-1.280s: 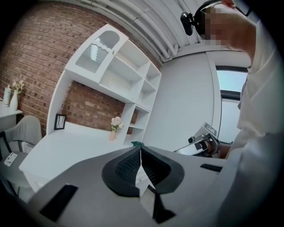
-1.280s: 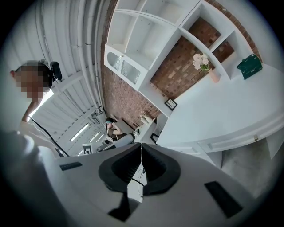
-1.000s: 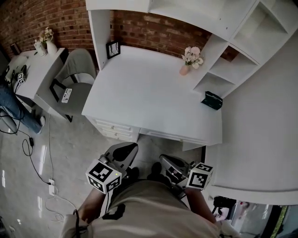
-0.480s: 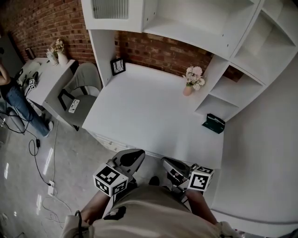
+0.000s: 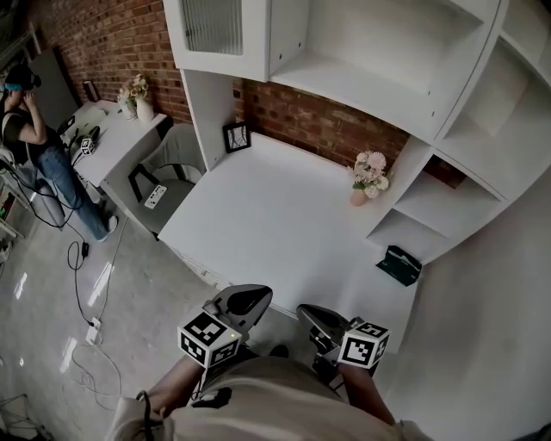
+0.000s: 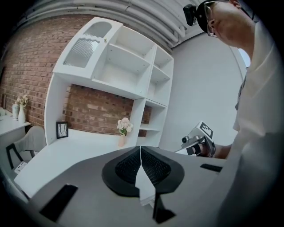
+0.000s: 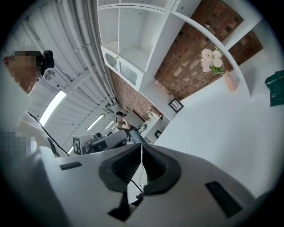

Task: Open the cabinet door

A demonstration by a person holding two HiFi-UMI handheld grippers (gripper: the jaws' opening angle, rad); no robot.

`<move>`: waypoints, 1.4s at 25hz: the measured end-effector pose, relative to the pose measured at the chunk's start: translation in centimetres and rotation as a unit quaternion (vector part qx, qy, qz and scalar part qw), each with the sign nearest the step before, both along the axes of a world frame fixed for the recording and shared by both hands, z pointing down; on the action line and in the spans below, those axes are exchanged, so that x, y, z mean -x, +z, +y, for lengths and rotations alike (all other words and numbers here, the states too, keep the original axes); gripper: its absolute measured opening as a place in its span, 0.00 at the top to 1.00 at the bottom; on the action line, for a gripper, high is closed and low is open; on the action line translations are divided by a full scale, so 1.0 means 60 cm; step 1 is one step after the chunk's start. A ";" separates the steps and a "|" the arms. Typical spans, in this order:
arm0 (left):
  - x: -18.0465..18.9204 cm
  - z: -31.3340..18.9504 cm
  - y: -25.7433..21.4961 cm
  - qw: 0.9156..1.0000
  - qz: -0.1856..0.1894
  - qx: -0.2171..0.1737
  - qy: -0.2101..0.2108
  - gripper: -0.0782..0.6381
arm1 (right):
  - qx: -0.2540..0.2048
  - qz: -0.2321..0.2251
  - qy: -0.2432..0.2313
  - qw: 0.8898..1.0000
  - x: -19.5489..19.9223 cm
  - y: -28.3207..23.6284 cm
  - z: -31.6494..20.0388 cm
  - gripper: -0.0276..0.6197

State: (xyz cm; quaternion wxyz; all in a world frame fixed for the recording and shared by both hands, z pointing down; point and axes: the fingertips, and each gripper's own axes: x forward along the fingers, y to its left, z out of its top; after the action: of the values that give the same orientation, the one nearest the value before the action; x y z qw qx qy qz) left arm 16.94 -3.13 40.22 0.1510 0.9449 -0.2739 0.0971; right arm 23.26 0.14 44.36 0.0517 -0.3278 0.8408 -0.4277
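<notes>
Hovering low at the near edge of the white desk point(image 5: 275, 215), the left gripper point(image 6: 140, 147) and the right gripper point(image 7: 142, 146) sit side by side close to the person's body, each with its jaws pressed together on nothing. The cabinet door point(image 5: 213, 24) (a white panel with ribbed glass) is at the upper left end of the shelf unit point(image 5: 413, 60) above the desk. It is closed and well apart from both grippers. On the desk stand a small picture frame point(image 5: 237, 136) by the brick wall and a vase of flowers point(image 5: 368, 177) beside the right-hand shelves, with a green box point(image 5: 399, 265) nearer the front. A grey chair point(image 5: 168, 177) stands to the left.
</notes>
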 end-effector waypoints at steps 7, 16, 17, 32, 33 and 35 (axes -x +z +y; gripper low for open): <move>0.010 -0.032 -0.005 1.000 0.003 -0.004 -0.022 0.86 | -0.031 0.018 -0.018 0.999 0.002 -0.018 -0.052 0.91; 0.110 -0.094 0.011 0.999 0.036 0.000 -0.023 0.86 | -0.085 0.078 0.016 0.993 0.056 -0.057 -0.168 0.91; 0.129 -0.106 0.008 0.999 0.038 -0.002 -0.024 0.86 | -0.095 0.084 0.017 0.992 0.070 -0.067 -0.188 0.91; 0.288 -0.225 0.028 0.999 0.049 0.002 0.000 0.86 | -0.209 0.133 0.081 0.966 0.182 -0.208 -0.400 0.91; 0.289 -0.232 0.025 0.999 0.049 -0.001 -0.003 0.86 | -0.215 0.136 0.085 0.963 0.179 -0.216 -0.411 0.91; 0.289 -0.239 0.022 0.999 0.050 0.000 -0.012 0.86 | -0.231 0.146 0.095 0.957 0.172 -0.237 -0.435 0.91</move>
State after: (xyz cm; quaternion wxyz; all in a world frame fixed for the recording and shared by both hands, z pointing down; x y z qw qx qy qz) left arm -0.40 -17.50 41.51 0.1659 0.9450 -0.2777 0.0482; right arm 12.93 -25.94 30.16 0.0431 -0.4437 0.8802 -0.1625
